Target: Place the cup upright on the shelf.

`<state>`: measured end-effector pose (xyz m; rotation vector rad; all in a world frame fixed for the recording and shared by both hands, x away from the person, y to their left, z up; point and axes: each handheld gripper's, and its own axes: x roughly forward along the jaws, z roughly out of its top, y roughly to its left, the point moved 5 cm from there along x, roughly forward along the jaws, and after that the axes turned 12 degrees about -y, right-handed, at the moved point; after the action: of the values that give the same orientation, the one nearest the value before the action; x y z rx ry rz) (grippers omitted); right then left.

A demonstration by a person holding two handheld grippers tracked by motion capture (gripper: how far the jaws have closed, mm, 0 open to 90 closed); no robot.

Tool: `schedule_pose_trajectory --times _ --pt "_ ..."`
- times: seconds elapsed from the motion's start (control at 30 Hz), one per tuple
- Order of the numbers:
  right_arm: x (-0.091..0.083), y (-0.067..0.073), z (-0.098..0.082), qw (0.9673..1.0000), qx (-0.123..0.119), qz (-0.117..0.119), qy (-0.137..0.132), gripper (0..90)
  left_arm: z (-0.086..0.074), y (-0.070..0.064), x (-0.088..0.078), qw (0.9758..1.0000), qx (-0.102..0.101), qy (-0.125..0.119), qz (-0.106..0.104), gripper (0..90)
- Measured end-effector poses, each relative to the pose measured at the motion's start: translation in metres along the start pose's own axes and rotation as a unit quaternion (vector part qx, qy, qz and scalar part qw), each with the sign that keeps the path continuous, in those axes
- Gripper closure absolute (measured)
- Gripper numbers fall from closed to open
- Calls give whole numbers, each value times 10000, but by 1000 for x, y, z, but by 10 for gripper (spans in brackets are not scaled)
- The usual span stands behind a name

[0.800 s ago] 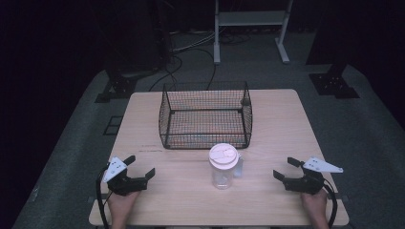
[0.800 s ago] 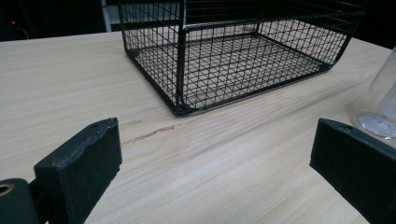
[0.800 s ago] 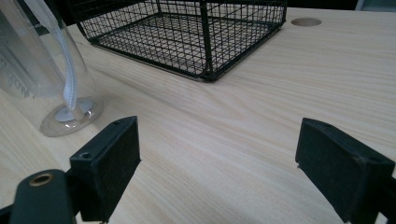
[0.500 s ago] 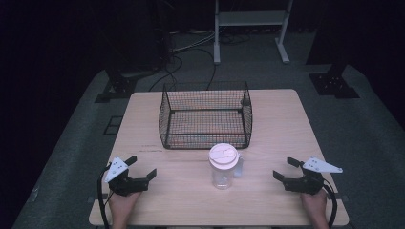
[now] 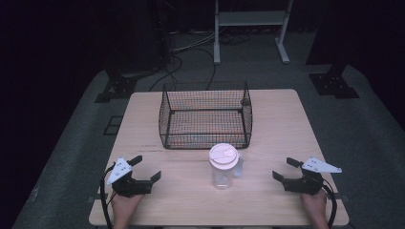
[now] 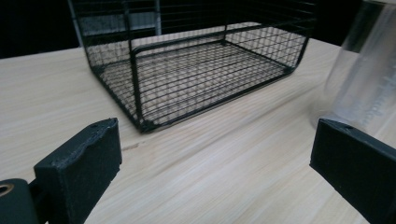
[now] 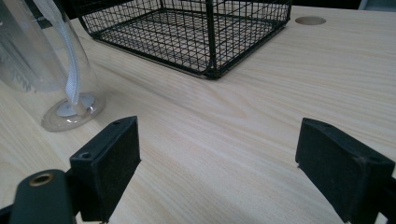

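Clear cup (image 5: 223,168) w/ white lid stands at lower centre of the high view, just below the wire basket (image 5: 206,114). Left gripper (image 5: 143,170) lower left, right gripper (image 5: 282,168) lower right: both wide open, holding nothing.

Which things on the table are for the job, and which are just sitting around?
For the job:
- clear cup with a white lid, standing between the two grippers
- left gripper, open
- right gripper, open

Just there:
- wire basket, empty, behind the cup
- table
- metal stand and cables on the floor beyond the table
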<state>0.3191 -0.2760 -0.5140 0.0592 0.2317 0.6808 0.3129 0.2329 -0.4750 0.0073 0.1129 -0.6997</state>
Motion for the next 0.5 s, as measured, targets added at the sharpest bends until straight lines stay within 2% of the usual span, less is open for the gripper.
schedule_pose_trajectory --times 0.1,0.5 --pt "0 0 0 10000 4 0 5 129 3 -6 4 9999 50 16 -125 11" --pt "1 0 0 10000 21 -6 21 128 16 -12 13 9991 106 67 -396 11"
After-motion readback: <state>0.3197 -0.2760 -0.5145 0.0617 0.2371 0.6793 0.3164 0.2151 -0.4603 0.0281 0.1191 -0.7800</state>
